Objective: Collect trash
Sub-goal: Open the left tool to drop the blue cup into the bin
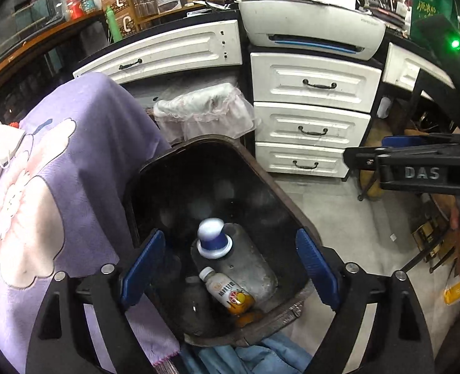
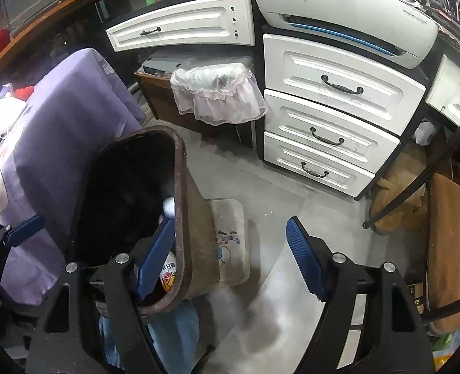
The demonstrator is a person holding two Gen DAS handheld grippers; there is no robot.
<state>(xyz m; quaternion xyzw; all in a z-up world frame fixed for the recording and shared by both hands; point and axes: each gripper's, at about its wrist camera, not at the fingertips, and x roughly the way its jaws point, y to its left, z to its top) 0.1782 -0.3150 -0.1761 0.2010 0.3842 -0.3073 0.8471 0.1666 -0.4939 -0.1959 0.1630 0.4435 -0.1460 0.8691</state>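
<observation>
Left gripper point(image 1: 230, 271) hangs over the bin point(image 1: 155, 168), fingers wide and empty above two bottles point(image 1: 226, 290), probably just dropped; right gripper point(image 2: 230, 261) likewise wide, empty.

bin point(image 1: 273, 187): showing a brown rim with a black inside
big bottle point(image 1: 239, 258): showing grey with a blue and white cap
small bottle point(image 1: 226, 290): showing white with an orange label
pads point(image 1: 144, 268): showing ribbed blue on black gripper frames
cloth point(image 1: 83, 162): showing lilac with a pale pink and white flower print
drawers point(image 2: 332, 93): showing white with black handles
frill cover point(image 2: 220, 93): showing sheer white edged in pale pink
mat point(image 2: 230, 237): showing off-white with a blue cartoon figure
jeans point(image 2: 177, 330): showing light blue
floor point(image 2: 276, 280): showing grey
</observation>
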